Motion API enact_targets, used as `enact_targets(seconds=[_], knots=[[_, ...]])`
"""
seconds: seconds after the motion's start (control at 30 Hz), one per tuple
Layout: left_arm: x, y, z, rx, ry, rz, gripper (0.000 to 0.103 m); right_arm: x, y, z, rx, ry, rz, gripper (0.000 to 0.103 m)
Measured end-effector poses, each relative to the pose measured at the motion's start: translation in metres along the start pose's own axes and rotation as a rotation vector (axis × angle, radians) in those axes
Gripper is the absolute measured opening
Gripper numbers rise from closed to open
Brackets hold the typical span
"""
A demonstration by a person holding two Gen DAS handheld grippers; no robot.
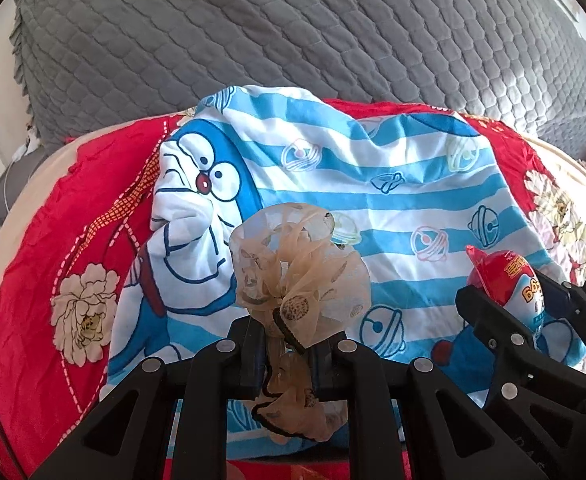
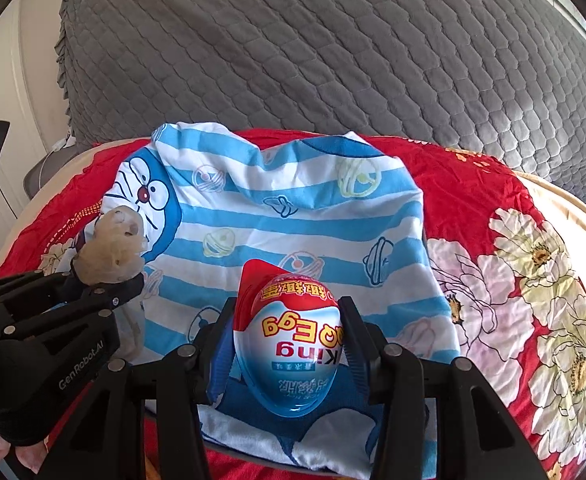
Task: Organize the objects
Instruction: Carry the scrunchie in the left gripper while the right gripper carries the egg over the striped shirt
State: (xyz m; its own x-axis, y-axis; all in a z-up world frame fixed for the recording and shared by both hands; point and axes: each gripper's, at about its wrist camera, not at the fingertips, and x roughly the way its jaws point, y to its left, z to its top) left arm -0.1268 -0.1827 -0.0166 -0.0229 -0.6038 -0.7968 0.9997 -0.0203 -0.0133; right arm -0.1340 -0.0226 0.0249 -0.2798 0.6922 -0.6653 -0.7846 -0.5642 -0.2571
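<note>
My left gripper (image 1: 287, 354) is shut on a beige sheer hair scrunchie (image 1: 297, 264) and holds it above a blue-and-white striped cartoon cloth (image 1: 373, 184). It also shows at the left of the right wrist view (image 2: 107, 282), with the scrunchie (image 2: 111, 246) in it. My right gripper (image 2: 289, 332) is shut on a red, white and blue toy egg (image 2: 289, 344), held upside down over the same cloth (image 2: 293, 216). The egg (image 1: 513, 280) and right gripper (image 1: 521, 312) show at the right of the left wrist view.
The striped cloth lies on a red floral sheet (image 2: 513, 248) over a round surface. A grey quilted cover (image 1: 293, 28) rises behind it. A pale wall and a grey object (image 1: 5, 192) are at the far left.
</note>
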Motion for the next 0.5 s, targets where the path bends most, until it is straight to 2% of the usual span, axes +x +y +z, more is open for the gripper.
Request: enact_targets(seconds=[0.5], knots=[[0.025,0.003,0.000,-0.022,0.038,0.025,0.017,0.013,0.008,0.002,-0.045,0.006,0.003,0.048]])
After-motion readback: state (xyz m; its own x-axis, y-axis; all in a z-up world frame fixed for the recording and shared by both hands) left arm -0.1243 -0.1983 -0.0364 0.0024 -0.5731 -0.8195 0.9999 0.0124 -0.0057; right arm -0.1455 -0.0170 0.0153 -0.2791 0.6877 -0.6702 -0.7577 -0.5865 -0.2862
